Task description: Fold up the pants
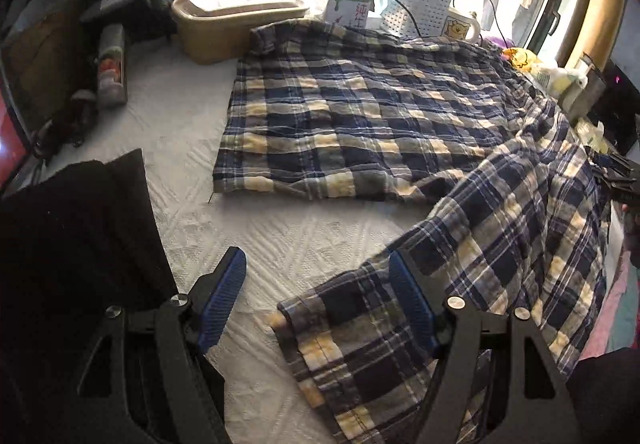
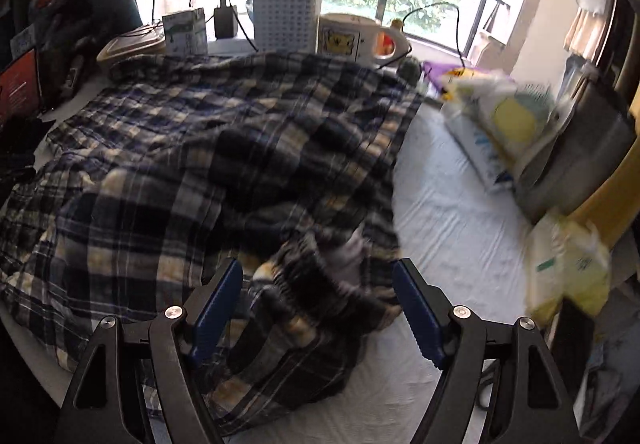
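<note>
The plaid pants lie spread over the white-covered table, one leg reaching toward the far edge by the window, where a tan box, a milk carton and a white basket stand. The other leg runs down to the near edge. The left gripper hangs over that leg's hem, tongs spread, nothing pinched; one blue pad is just above the cloth. A black cloth lies at the near left corner. The right gripper hovers over the bunched waist end, tongs spread too, rumpled cloth between them but not gripped. Packets crowd the right edge.
</note>
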